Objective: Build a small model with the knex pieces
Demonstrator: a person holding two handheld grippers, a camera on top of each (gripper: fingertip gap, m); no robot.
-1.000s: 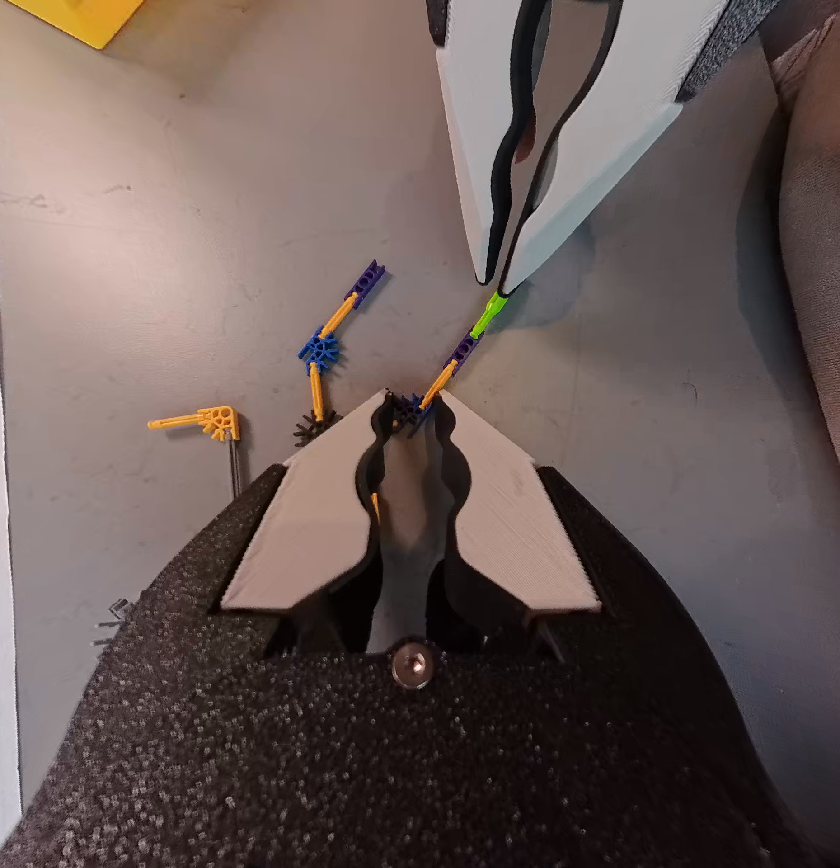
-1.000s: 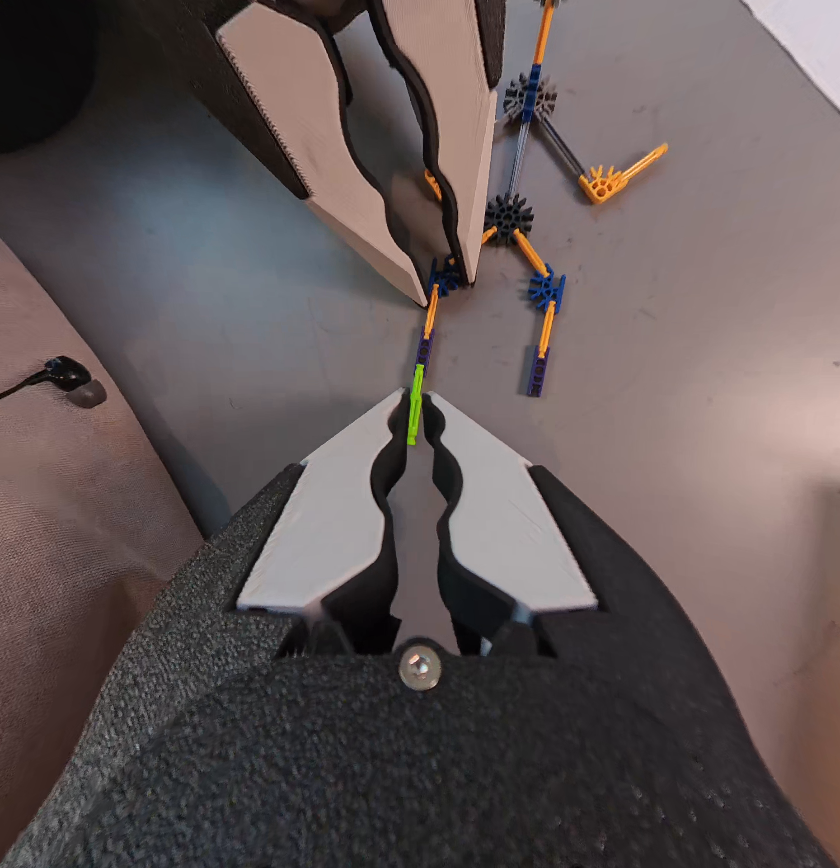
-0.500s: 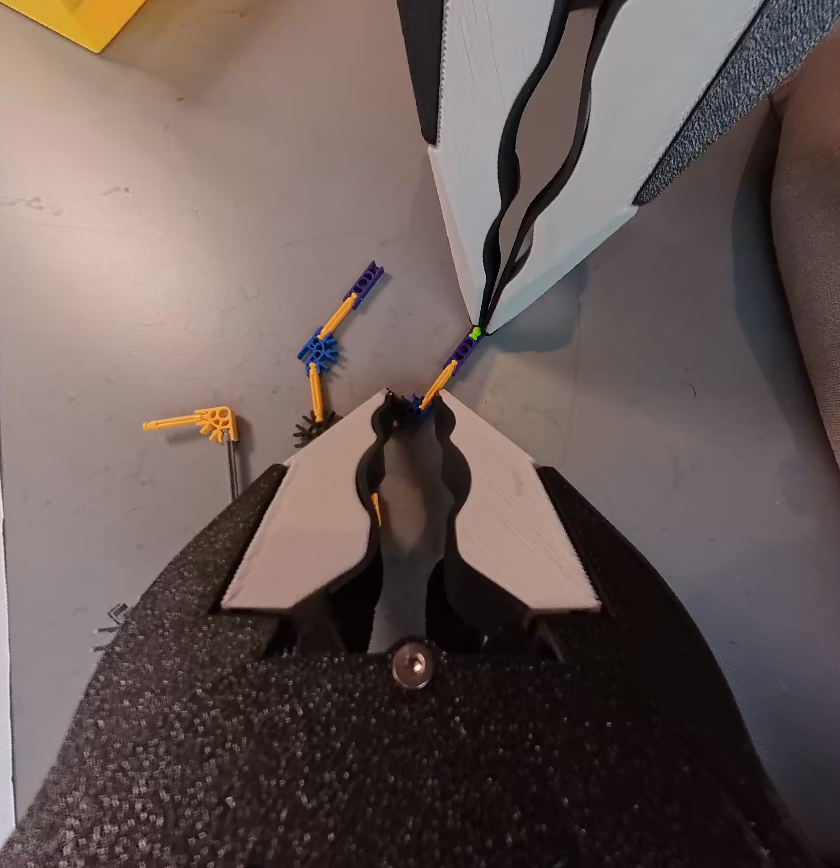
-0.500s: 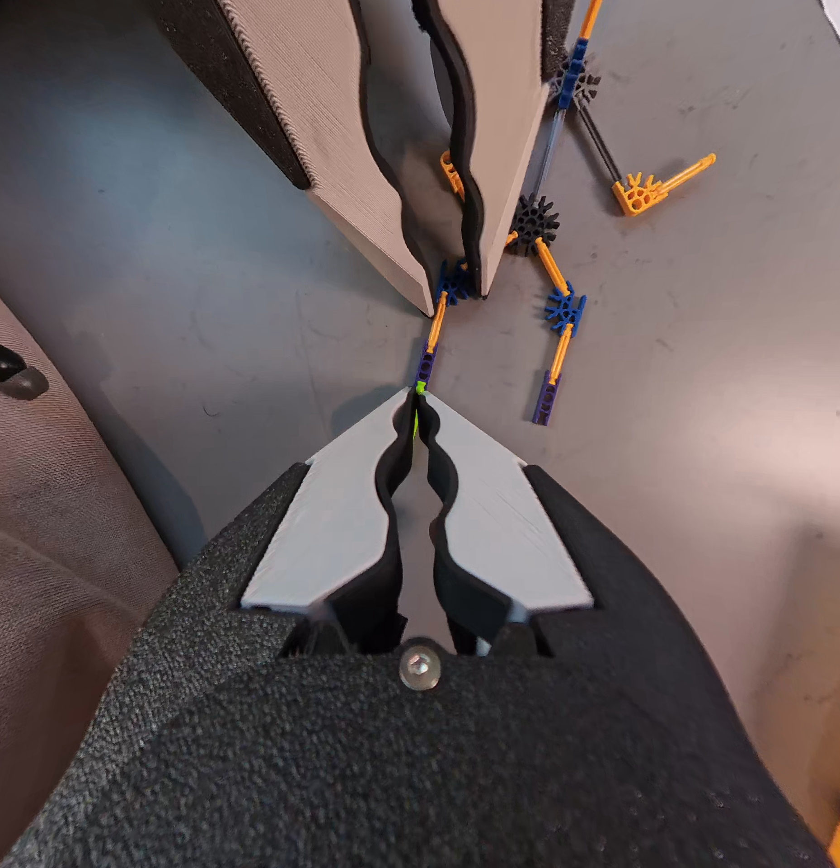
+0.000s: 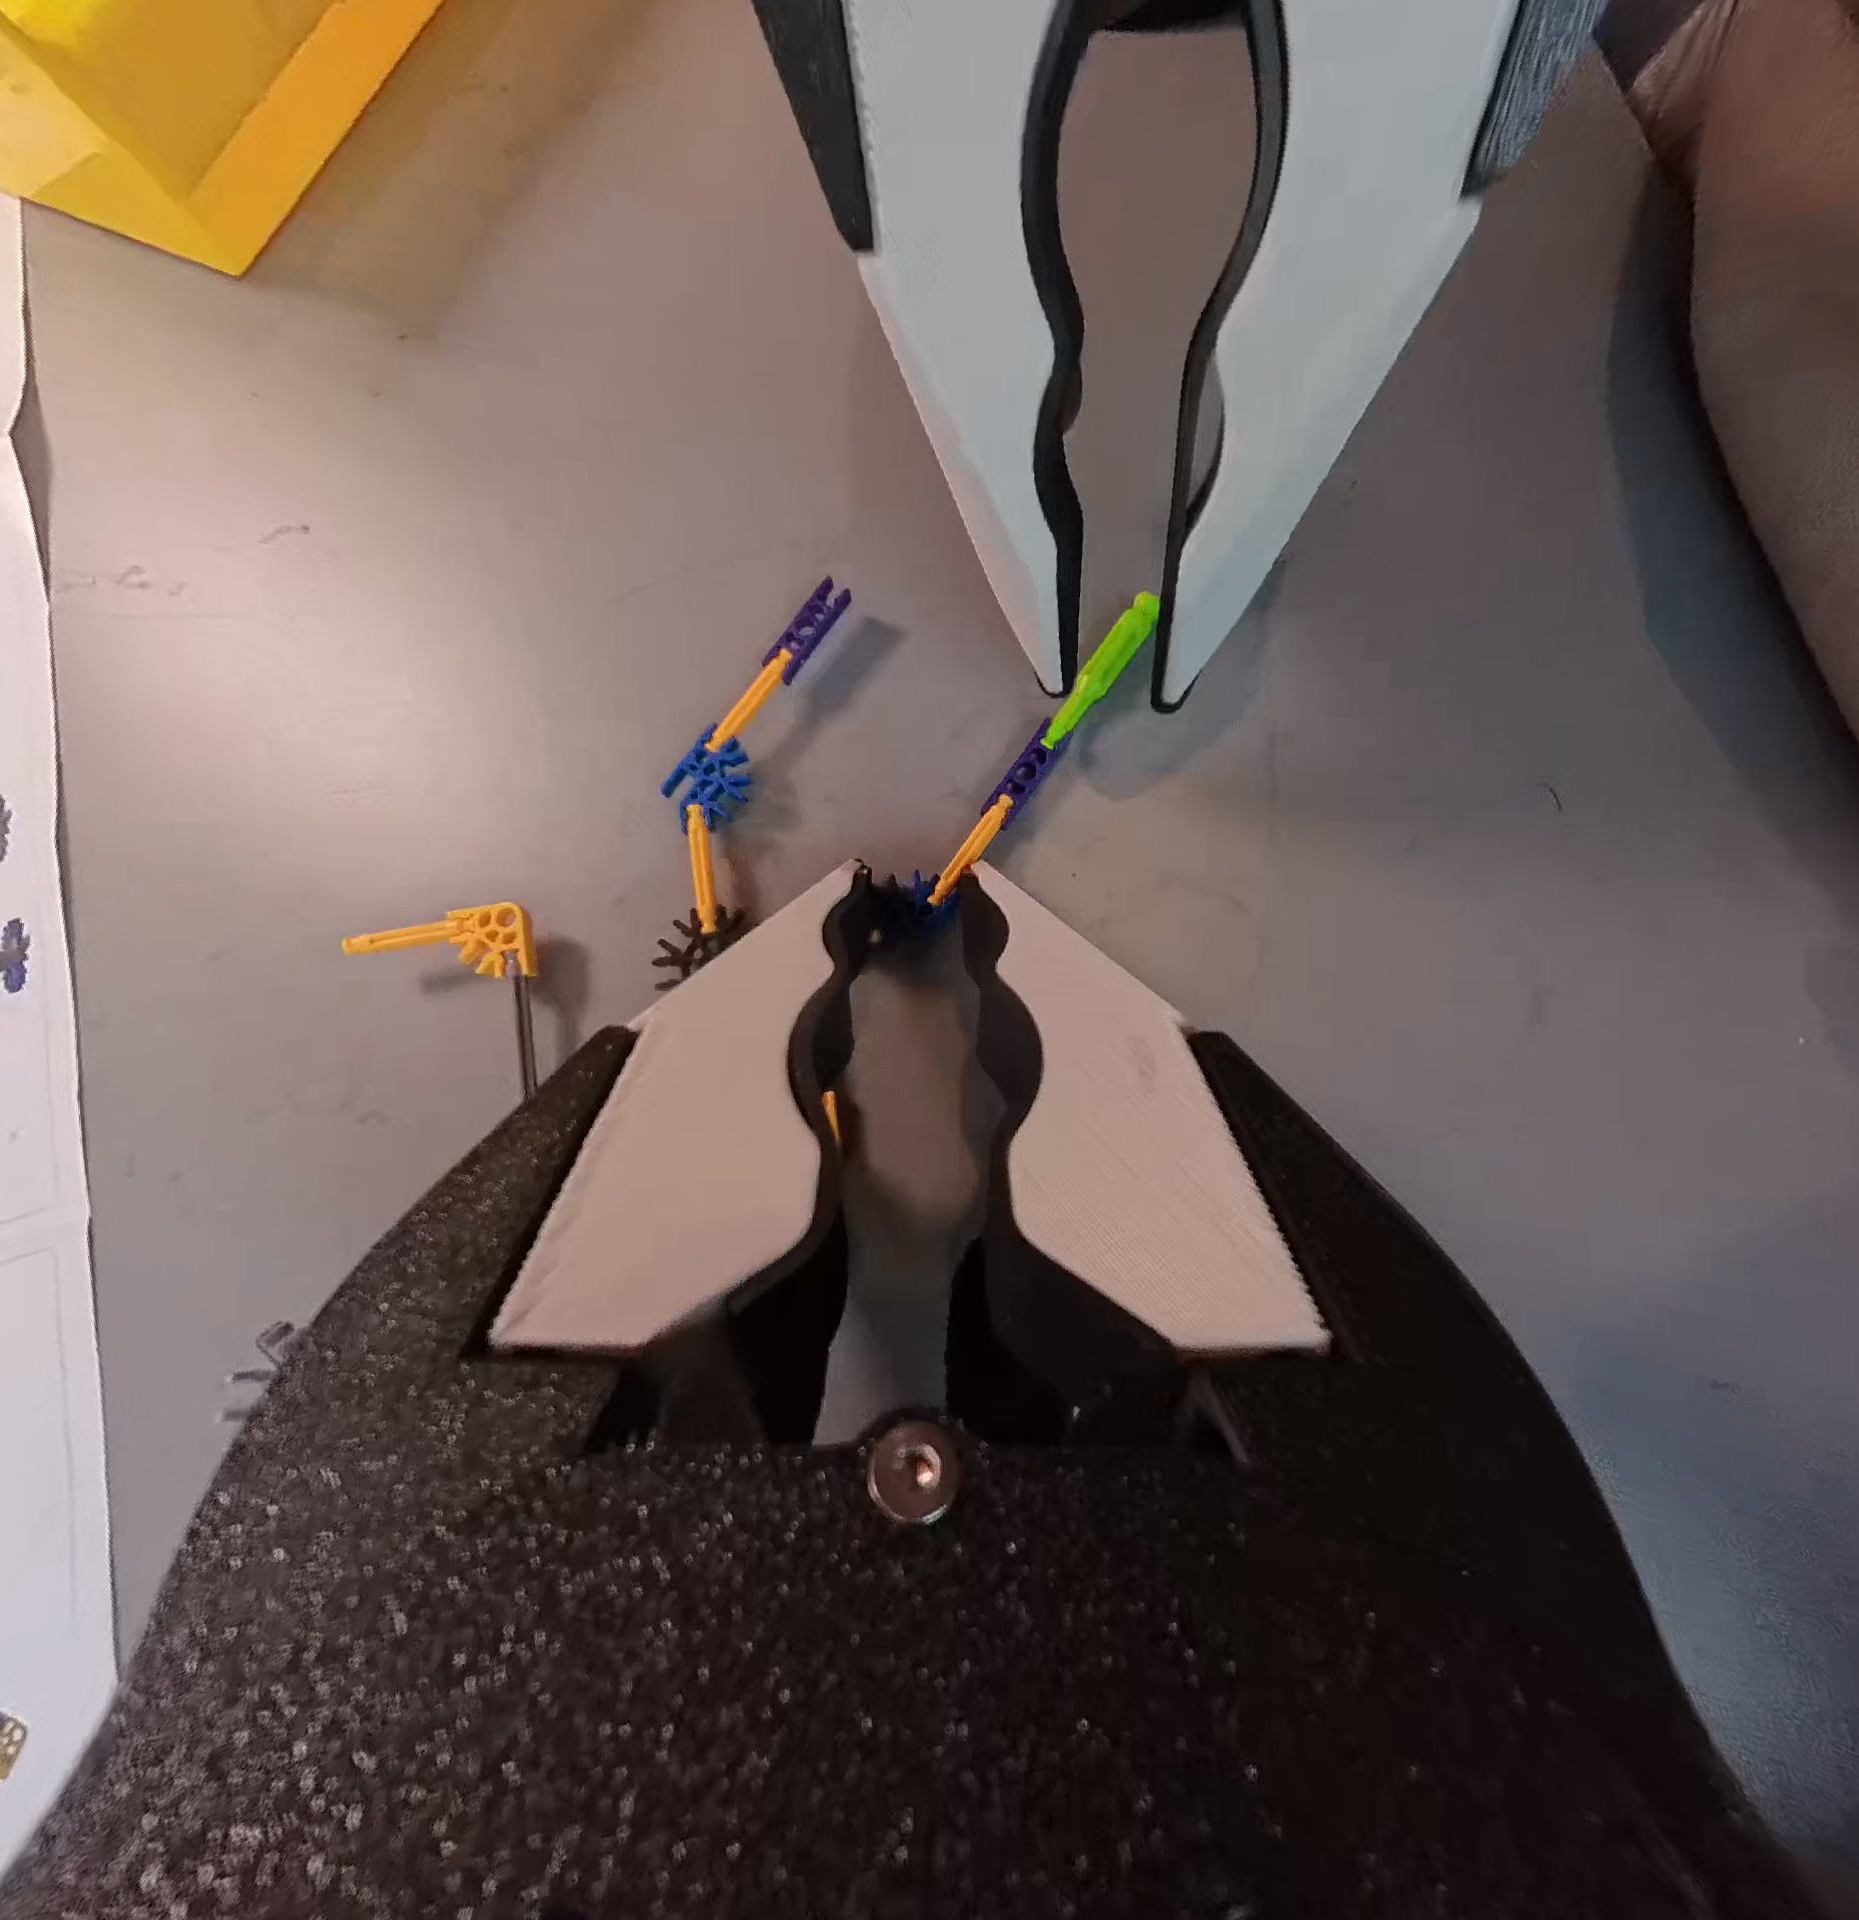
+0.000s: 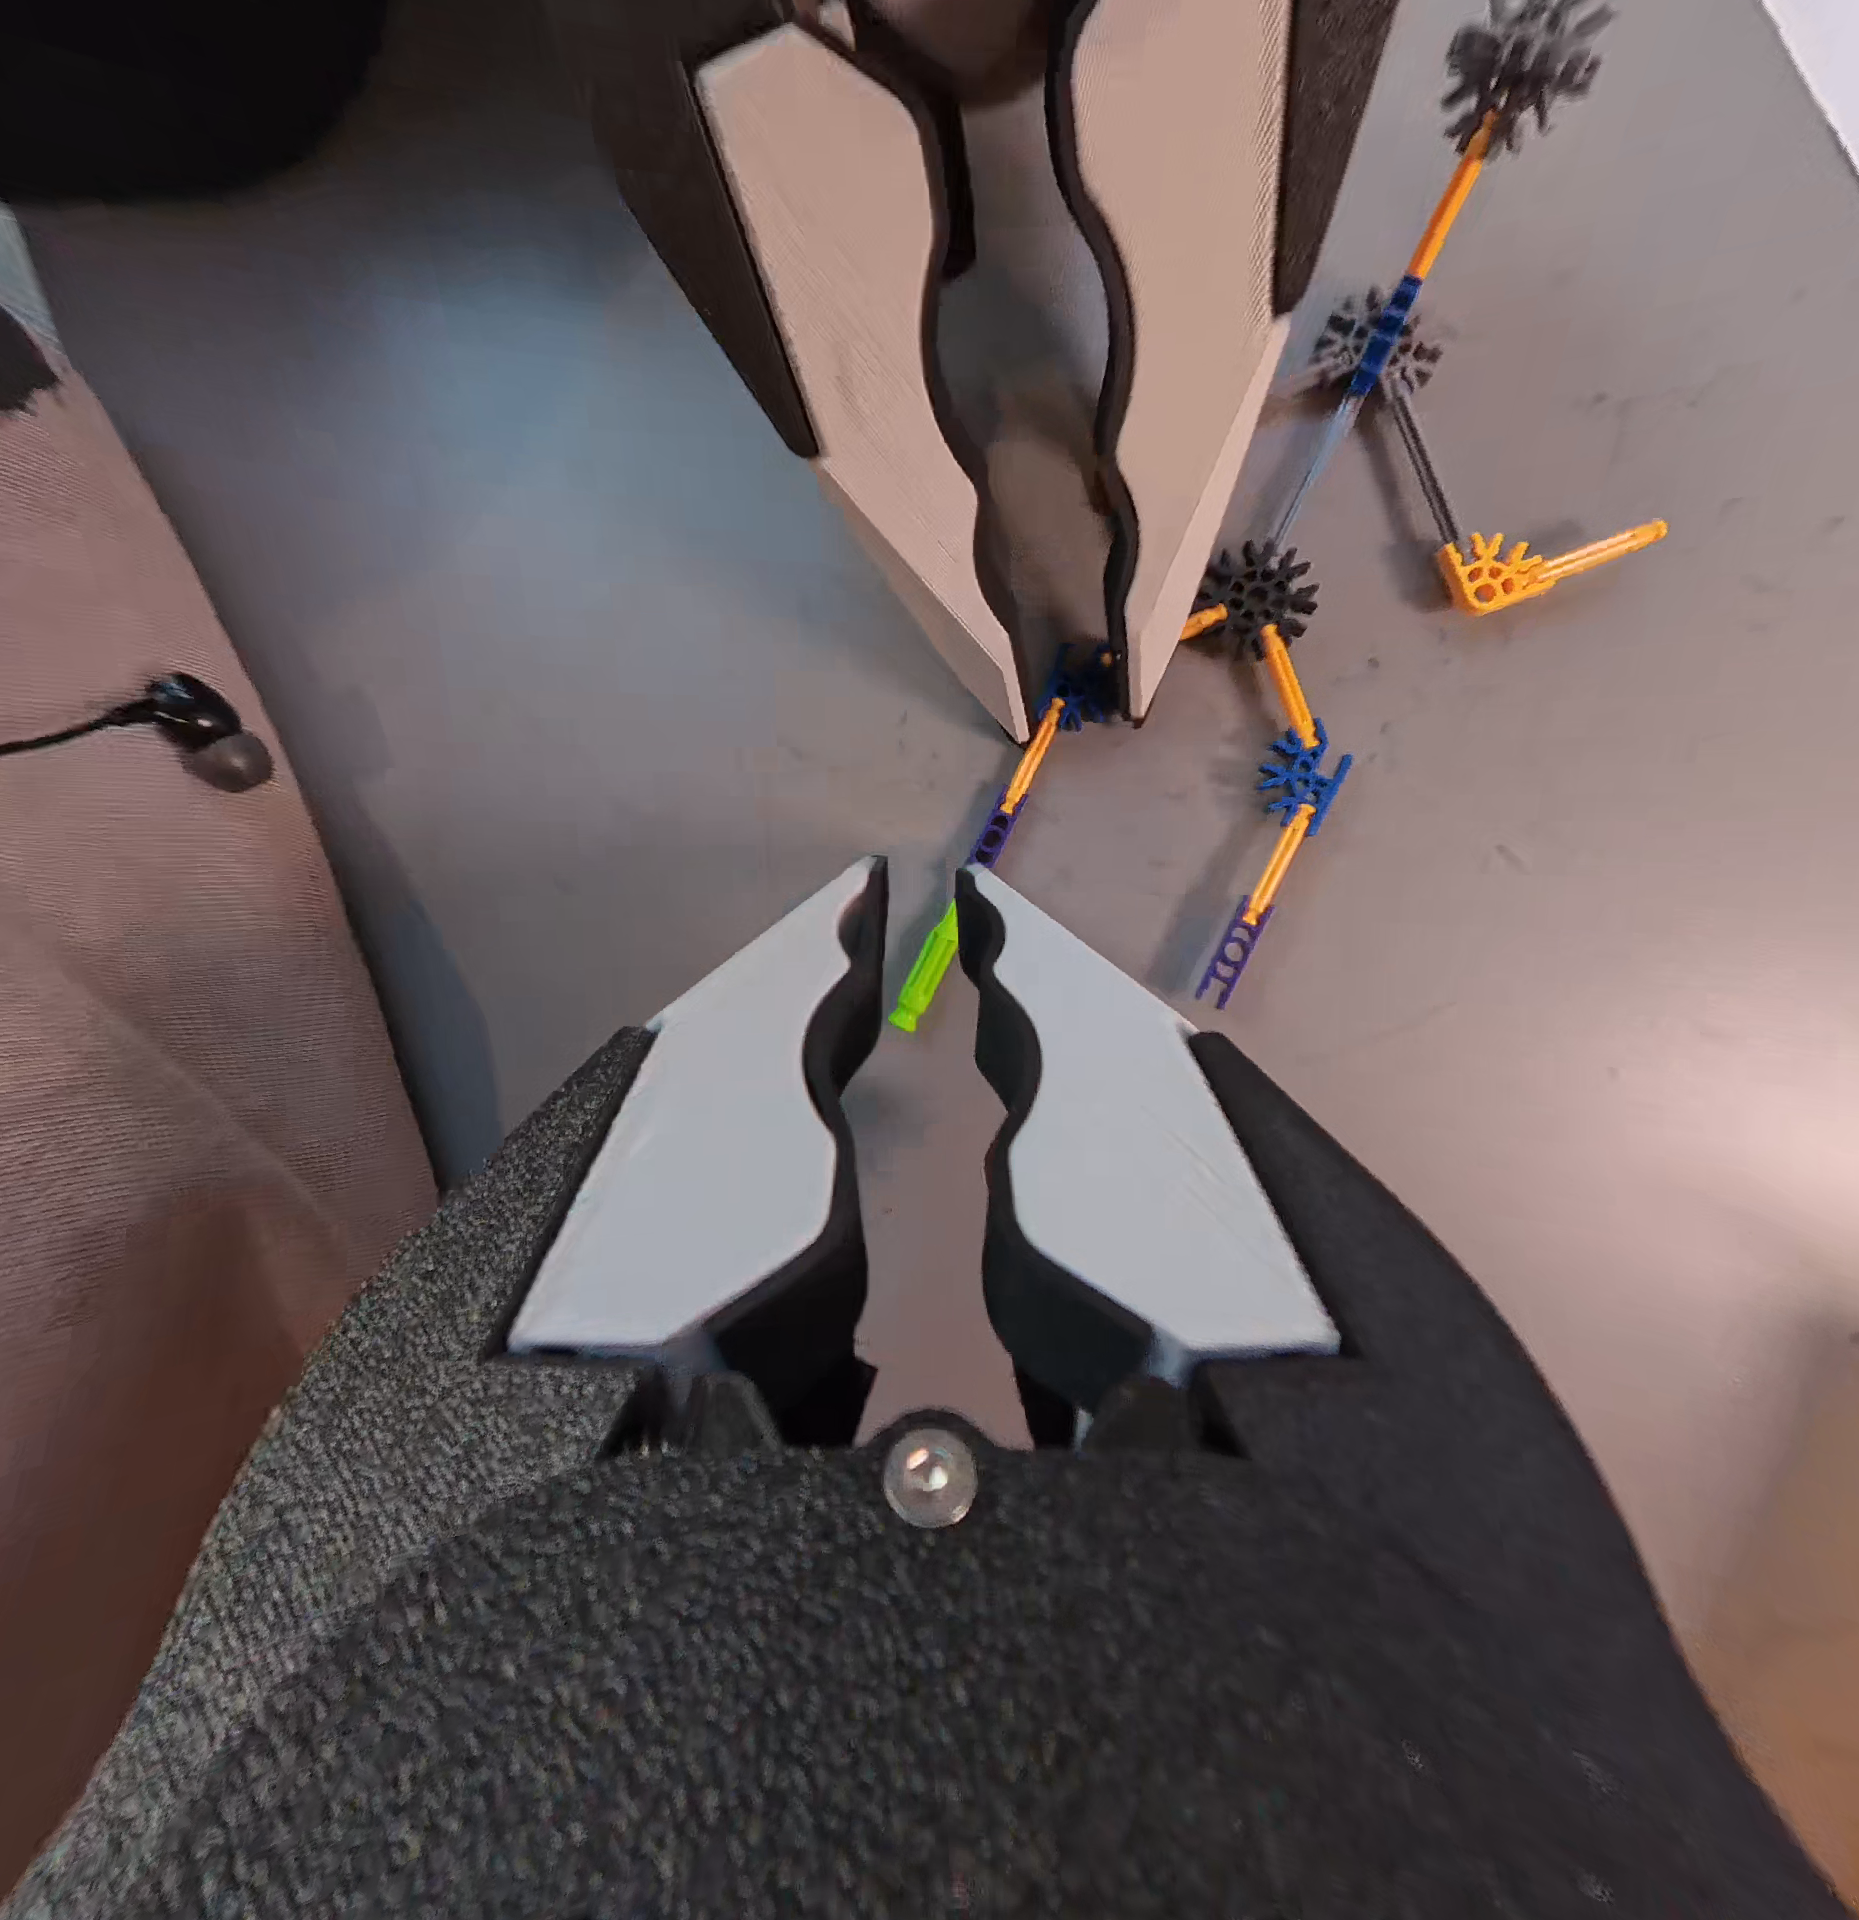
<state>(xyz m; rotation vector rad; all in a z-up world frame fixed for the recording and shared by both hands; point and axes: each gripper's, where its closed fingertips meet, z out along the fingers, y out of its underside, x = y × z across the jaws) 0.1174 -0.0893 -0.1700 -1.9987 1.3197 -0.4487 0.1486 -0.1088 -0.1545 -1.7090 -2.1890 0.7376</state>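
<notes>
A small toy construction of rods and connectors lies on the grey table. My left gripper (image 5: 914, 881) is shut on its blue snowflake connector (image 5: 920, 902), which also shows in the right wrist view (image 6: 1076, 686). From it an orange rod (image 5: 972, 844) runs to a purple connector (image 5: 1024, 771), and a green rod (image 5: 1101, 670) sticks out of that. My right gripper (image 6: 920, 871) is open, its fingers either side of the green rod (image 6: 925, 966) without gripping it. The right gripper also shows in the left wrist view (image 5: 1112, 694).
A second branch has a black connector (image 6: 1257, 597), a blue connector (image 6: 1302, 777) and a purple end piece (image 6: 1231, 951). An orange corner connector (image 6: 1491, 571) lies apart. A yellow box (image 5: 125, 114) and white paper (image 5: 11, 727) lie at the left. Brown fabric (image 6: 125, 1039) carries an earbud (image 6: 213, 732). One gripper's finger ends stand about 5 centimetres off the other's.
The right gripper pushed the green rod toward the purple connector, then opened and let it go. The rod stays in the connector. The left gripper has kept its hold.
</notes>
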